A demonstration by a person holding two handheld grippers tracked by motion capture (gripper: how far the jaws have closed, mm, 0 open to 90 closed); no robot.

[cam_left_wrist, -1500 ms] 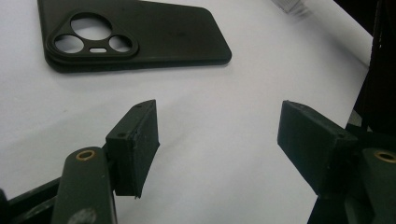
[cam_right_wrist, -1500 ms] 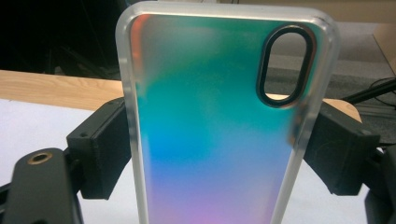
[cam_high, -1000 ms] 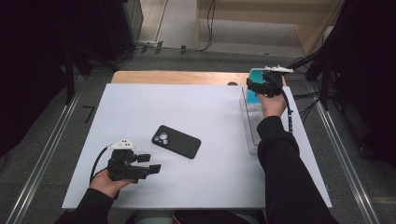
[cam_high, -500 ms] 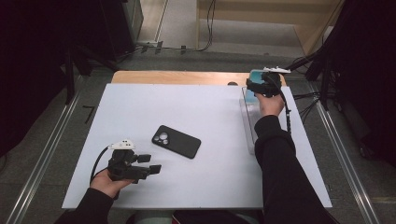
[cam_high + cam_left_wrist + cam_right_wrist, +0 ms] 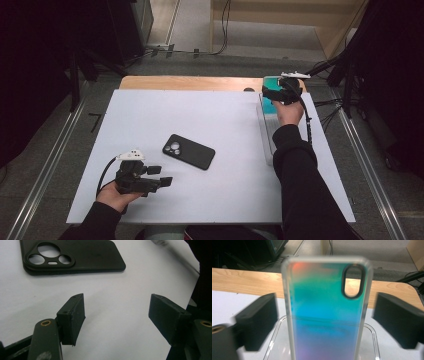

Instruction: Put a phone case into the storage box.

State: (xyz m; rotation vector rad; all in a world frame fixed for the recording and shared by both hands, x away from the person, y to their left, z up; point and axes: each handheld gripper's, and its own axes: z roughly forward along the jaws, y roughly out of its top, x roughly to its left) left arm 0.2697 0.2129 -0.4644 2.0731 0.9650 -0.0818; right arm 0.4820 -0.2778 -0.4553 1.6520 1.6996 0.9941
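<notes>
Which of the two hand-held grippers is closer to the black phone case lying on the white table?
Left. The left gripper sits just below the black phone case, jaws open and pointing toward it. The right gripper is at the table's far right edge, jaws either side of an iridescent case.

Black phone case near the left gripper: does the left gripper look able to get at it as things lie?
Probably yes. The left gripper is open, and the black phone case lies flat just ahead of it on the white table, with only bare surface between them. Lying flat, it may be awkward to pinch.
</notes>
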